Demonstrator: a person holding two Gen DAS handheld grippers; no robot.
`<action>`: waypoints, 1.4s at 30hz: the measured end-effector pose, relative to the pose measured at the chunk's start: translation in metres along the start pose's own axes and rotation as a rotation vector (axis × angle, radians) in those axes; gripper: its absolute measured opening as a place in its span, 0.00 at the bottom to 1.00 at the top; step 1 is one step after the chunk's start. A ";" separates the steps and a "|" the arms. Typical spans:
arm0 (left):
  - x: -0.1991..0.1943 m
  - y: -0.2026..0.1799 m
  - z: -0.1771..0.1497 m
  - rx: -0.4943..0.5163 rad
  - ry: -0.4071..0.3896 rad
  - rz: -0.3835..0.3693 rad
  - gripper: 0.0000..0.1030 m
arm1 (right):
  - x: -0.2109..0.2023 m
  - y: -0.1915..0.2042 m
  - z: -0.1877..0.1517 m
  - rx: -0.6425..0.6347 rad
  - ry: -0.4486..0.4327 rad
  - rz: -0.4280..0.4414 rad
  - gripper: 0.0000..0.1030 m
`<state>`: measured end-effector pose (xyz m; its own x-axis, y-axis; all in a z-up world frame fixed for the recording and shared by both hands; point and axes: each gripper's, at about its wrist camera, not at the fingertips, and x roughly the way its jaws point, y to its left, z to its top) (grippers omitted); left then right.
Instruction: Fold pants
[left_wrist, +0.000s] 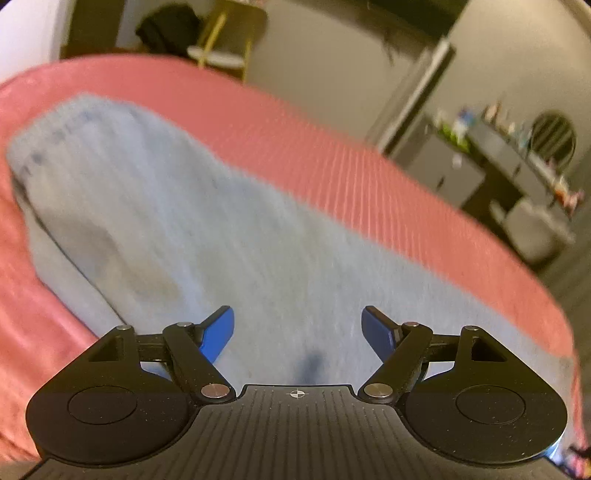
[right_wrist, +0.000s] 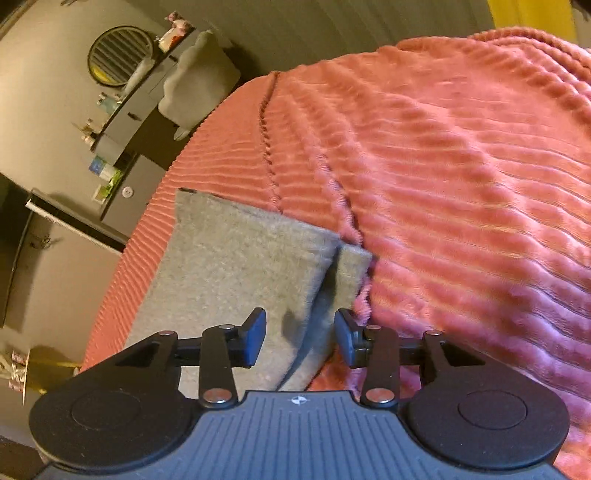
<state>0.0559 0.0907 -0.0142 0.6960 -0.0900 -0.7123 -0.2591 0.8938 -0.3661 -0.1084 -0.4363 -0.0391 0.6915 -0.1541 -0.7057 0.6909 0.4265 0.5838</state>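
– Pants (left_wrist: 177, 229) where?
– Grey, flat on the pink ribbed bedspread (left_wrist: 388, 177) — blurred, filling mid-frame in the left view; leg ends (right_wrist: 236, 266) lower left of centre in the right.
– Jaws?
– Left gripper (left_wrist: 297, 332) wide open, empty. Right gripper (right_wrist: 300, 336) partly open above the cloth — gripping nothing.

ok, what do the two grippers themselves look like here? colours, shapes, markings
Both match: the left gripper and right gripper each have a black ribbed body with a small white crosshair mark at the front edge, two round black discs at the sides, black linkage arms on silver rivets, and blue finger pads. No cables, hands or sleeves are in view.
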 end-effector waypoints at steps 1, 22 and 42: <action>0.008 -0.003 -0.006 0.015 0.019 0.025 0.78 | 0.001 0.004 -0.001 -0.020 -0.009 -0.004 0.26; 0.016 -0.018 -0.032 0.154 0.022 0.122 0.78 | 0.029 0.009 0.003 0.029 -0.006 0.039 0.14; 0.008 -0.022 -0.035 0.158 0.018 0.068 0.77 | -0.005 -0.012 0.007 0.013 -0.017 -0.043 0.16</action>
<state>0.0441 0.0547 -0.0326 0.6678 -0.0334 -0.7436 -0.1959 0.9559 -0.2189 -0.1186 -0.4464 -0.0401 0.6643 -0.1877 -0.7235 0.7229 0.4072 0.5582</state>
